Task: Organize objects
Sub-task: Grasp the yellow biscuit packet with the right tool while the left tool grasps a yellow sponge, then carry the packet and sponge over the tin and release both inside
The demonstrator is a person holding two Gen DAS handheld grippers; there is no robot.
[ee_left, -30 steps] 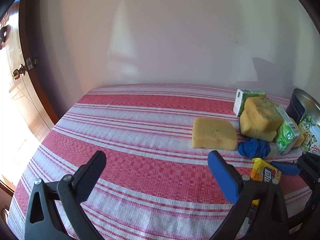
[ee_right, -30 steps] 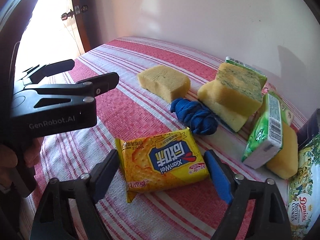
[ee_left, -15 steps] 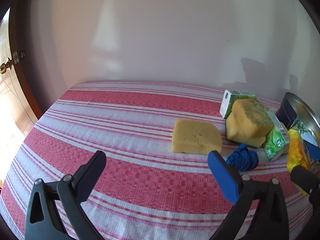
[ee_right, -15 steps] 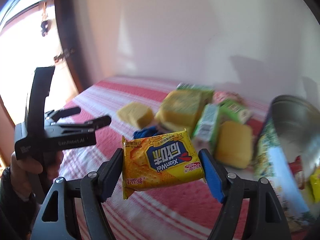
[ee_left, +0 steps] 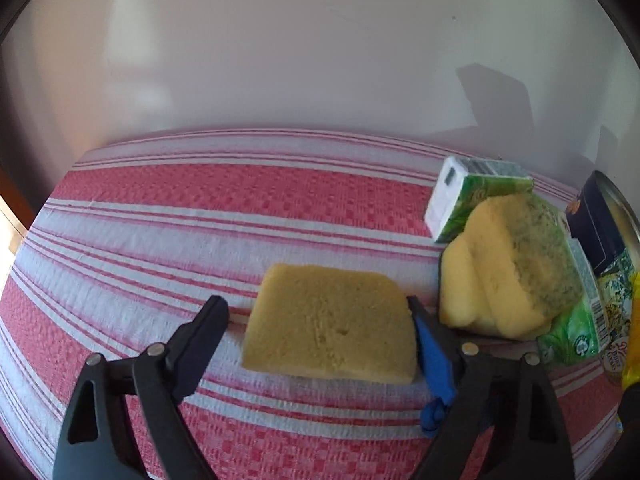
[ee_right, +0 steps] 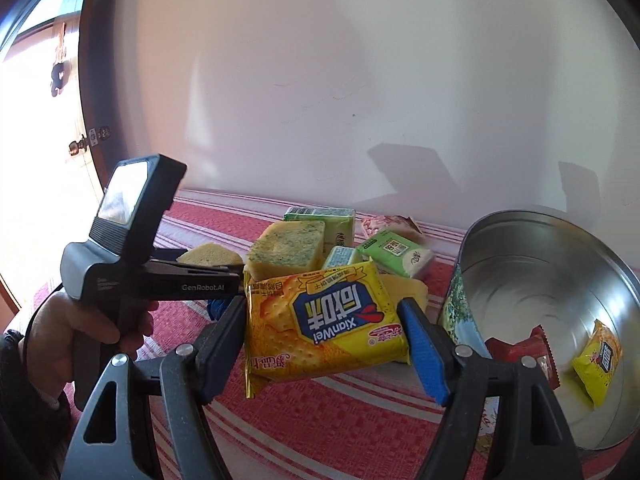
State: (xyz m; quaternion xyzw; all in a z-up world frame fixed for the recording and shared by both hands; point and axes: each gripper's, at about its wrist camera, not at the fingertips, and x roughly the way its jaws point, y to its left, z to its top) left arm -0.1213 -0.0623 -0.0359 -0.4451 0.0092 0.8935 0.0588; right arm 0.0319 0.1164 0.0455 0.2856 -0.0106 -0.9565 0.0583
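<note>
My right gripper (ee_right: 320, 332) is shut on a yellow cracker packet (ee_right: 324, 324) and holds it in the air, just left of the open cookie tin (ee_right: 532, 280). The tin holds a red packet (ee_right: 520, 352) and another yellow packet (ee_right: 598, 360). My left gripper (ee_left: 316, 328) is open, its fingers on either side of a plain yellow sponge (ee_left: 332, 328) that lies on the striped cloth. The right finger touches the sponge's edge; a gap shows at the left finger. The left gripper also shows in the right wrist view (ee_right: 224, 268).
A green-topped sponge pile (ee_left: 508, 272) and green tissue packs (ee_left: 472, 200) lie right of the plain sponge. A blue cord bundle (ee_left: 432, 416) lies partly hidden behind my left gripper's right finger. A white wall stands behind the red-striped table (ee_left: 200, 208). A door is at far left (ee_right: 40, 160).
My right gripper has lifted the cracker packet off the cloth and carried it right, up to the tin. My left gripper has moved forward and right until its fingers straddle the plain sponge.
</note>
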